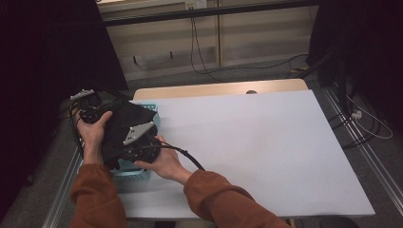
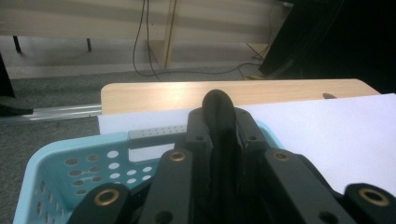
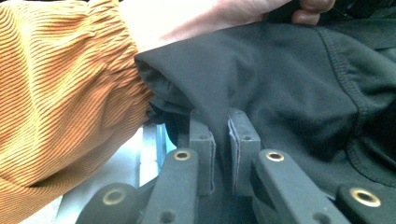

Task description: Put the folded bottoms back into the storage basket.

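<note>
A black garment [image 1: 121, 124] hangs bunched over a light blue perforated basket [image 1: 153, 109] at the table's left edge. My left gripper [image 1: 89, 109] holds the cloth's far left side; in the left gripper view its jaws [image 2: 219, 119] are shut on a dark fold of the garment [image 2: 218, 100], above the basket [image 2: 51, 161]. My right gripper [image 1: 141, 140] sits on the garment's near side. In the right gripper view its jaws [image 3: 221, 125] pinch a ridge of the black garment [image 3: 280, 79], with the person's orange sleeve [image 3: 60, 93] just to the left.
A white sheet [image 1: 266, 147] covers most of the wooden table [image 1: 214, 89], whose bare strip runs along the far edge. The basket overhangs the table's left side. Cables [image 1: 199, 57] trail on the grey floor beyond, and dark curtains stand at both sides.
</note>
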The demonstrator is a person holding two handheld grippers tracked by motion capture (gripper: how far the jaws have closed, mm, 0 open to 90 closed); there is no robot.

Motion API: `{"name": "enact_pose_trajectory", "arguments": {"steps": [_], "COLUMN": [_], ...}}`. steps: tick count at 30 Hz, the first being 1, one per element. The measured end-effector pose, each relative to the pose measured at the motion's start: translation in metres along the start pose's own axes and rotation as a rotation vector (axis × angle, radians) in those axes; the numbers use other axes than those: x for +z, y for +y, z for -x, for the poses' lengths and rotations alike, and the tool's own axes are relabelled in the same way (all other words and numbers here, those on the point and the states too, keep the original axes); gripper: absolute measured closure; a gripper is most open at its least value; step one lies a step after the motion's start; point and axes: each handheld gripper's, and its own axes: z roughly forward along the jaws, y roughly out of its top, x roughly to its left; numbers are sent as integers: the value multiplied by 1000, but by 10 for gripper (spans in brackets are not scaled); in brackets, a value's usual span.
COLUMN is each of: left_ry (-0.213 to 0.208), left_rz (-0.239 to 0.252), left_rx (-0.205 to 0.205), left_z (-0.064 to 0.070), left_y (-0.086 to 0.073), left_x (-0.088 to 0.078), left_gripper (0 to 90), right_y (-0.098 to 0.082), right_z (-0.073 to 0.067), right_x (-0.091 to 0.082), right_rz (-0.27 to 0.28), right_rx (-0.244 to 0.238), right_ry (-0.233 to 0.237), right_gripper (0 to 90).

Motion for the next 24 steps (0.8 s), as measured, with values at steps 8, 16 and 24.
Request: {"name": "enact_pose_trajectory", "arguments": {"steps": [8,16,24], "left_ry": [11,22,38], "left_rz": [-25,-57,-95], "left_rx": [24,22,35], "left_z": [-4,-10,-11], "left_y": [-4,-11,-16], "left_x": [6,13,19], "left_gripper": [794,794,792], "right_y": [0,-5,-9], "right_z": [3,7,10], "right_x": [10,16,21], "right_rz": [-23,-34,-44], "right_rx": [4,22,36], "right_ry": [1,0,4], "right_gripper": [832,832,832]}}
